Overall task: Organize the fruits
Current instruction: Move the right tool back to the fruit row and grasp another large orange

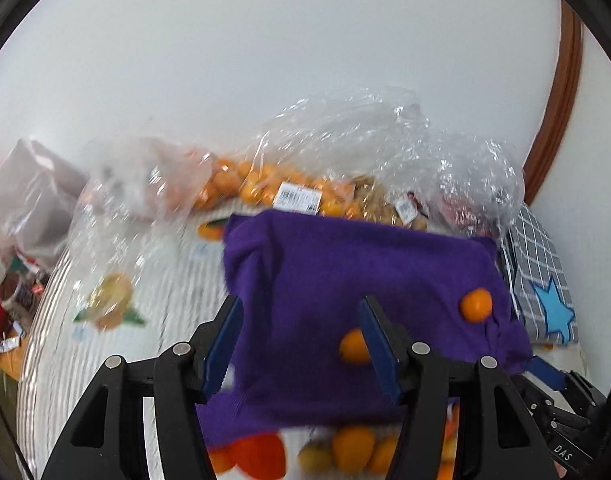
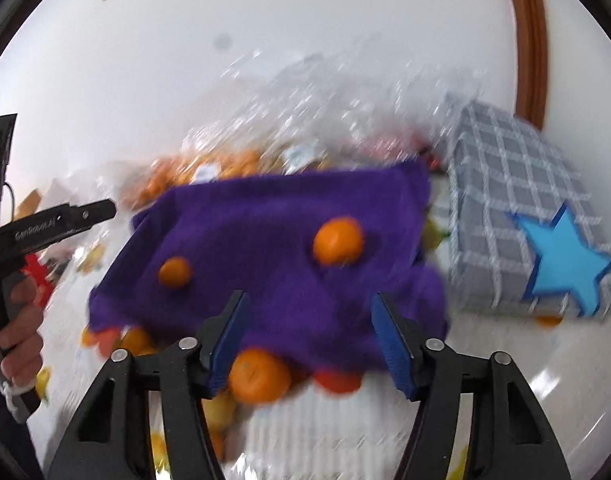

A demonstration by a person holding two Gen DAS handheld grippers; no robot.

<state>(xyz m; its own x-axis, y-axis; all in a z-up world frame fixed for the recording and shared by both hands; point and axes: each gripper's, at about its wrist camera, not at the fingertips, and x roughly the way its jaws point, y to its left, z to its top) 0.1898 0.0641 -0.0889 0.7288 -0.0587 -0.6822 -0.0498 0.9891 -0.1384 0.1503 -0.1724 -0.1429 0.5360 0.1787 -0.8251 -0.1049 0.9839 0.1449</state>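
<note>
1. Two small oranges (image 2: 337,241) (image 2: 175,272) resting on purple cloth (image 2: 273,248).
2. More oranges (image 2: 259,376) peeking from under cloth's near edge.
3. Bagged oranges (image 1: 261,188) behind cloth, checked box with blue star (image 2: 517,216) just right of it.
4. Left fingers (image 1: 299,348) apart above cloth, gripping nothing.
5. Right fingers (image 2: 311,344) apart over cloth's near edge, empty.

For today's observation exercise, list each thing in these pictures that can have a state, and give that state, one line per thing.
left tool: open, over the purple cloth, gripping nothing
right tool: open, gripping nothing
purple cloth: spread out, rumpled
two small oranges: loose on the cloth, apart
clear bags: crumpled, one holding oranges
checked box: closed
</note>
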